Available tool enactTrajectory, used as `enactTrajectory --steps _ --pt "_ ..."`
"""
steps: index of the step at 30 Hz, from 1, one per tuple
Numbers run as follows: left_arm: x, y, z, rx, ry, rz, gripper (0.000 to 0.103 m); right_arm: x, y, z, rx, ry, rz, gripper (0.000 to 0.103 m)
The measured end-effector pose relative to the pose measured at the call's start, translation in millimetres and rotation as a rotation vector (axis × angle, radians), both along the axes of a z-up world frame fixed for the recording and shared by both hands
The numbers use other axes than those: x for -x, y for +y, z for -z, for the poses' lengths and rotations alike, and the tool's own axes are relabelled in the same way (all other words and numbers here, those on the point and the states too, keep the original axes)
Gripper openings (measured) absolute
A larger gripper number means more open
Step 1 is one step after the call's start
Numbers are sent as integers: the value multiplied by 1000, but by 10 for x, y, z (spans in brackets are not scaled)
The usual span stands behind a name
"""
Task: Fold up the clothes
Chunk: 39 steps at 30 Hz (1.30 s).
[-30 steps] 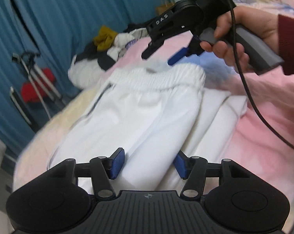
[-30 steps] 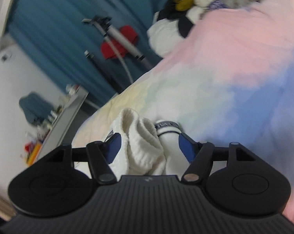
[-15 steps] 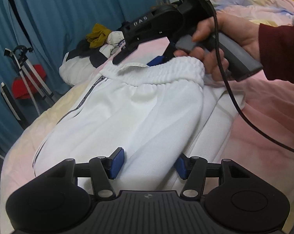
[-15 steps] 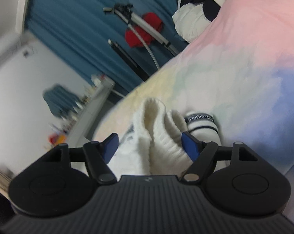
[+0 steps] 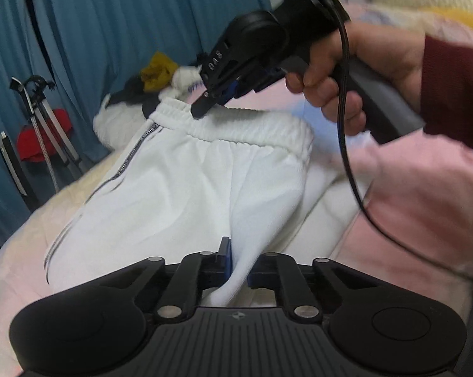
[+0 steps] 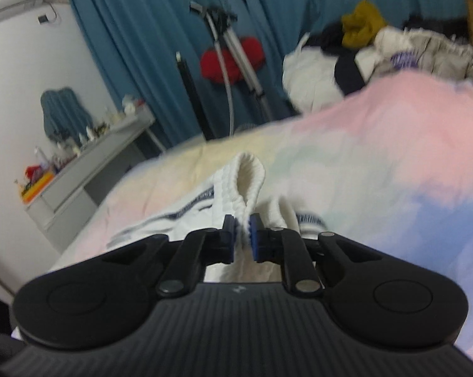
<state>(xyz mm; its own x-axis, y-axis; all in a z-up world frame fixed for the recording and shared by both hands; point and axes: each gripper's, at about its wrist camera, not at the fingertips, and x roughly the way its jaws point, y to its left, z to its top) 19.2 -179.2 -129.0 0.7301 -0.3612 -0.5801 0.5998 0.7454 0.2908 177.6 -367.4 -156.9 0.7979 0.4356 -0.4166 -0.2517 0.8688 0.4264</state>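
Note:
White track pants [image 5: 180,194] with a dark side stripe lie on the pastel bedspread [image 5: 424,194]. My left gripper [image 5: 239,264] is shut on a fold of the pants' fabric near the crotch. My right gripper [image 5: 219,99] is shut on the ribbed elastic waistband [image 5: 245,132] at its far end and holds it up off the bed. In the right wrist view the right gripper [image 6: 242,235] pinches the waistband [image 6: 247,179], which loops up between the pads; the striped side [image 6: 173,213] trails to the left.
A heap of clothes [image 6: 377,50] lies at the far end of the bed. A tripod [image 6: 233,62] and a red object stand by the blue curtain [image 5: 126,31]. A grey desk [image 6: 88,157] with small items is at left. The right gripper's cable [image 5: 352,169] hangs over the pants.
Both grippers have closed: the left on the pants' fabric, the right on the waistband. The right gripper has lifted the waistband end up off the bed.

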Motion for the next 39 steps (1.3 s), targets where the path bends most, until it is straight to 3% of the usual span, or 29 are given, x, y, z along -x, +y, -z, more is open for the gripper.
enactTrajectory --steps 4,8,10,14,17,21,22,23,24,25,26,28,31,35,39 --pt "-15 -50 -72 68 13 17 8 124 -204 -124 8 -41 69 13" --pt "-229 -68 176 92 142 25 9 -36 -273 332 56 82 110 14" --pt "-300 -14 211 112 168 35 9 -94 -217 548 121 123 112 15" --pt "-359 107 133 177 216 34 18 -5 -357 491 -3 119 134 17" --pt "-299 203 40 227 242 34 31 202 -385 386 -33 112 141 17" --pt "-276 509 -209 333 277 -37 67 532 -484 258 -92 125 213 19" --pt "-262 608 -265 368 276 -66 75 602 -520 235 -124 120 219 26" --pt "-255 708 -317 404 274 -94 78 656 -530 209 -140 118 225 46" --pt "-278 822 -368 441 274 -128 82 709 -540 183 -154 116 232 59" --pt "-327 942 -411 477 279 -172 85 753 -531 167 -155 117 237 81" --pt "-381 1057 -435 507 290 -220 87 781 -506 177 -148 126 233 89" --pt "-518 1285 -417 558 330 -346 94 804 -450 228 -127 162 218 87" --pt "-730 1529 -300 592 402 -498 95 788 -358 354 -85 240 184 87" --pt "-845 1706 -109 593 496 -589 95 664 -230 606 -31 335 162 87" --pt "-919 1809 78 609 581 -643 95 569 -149 778 -59 364 131 90"
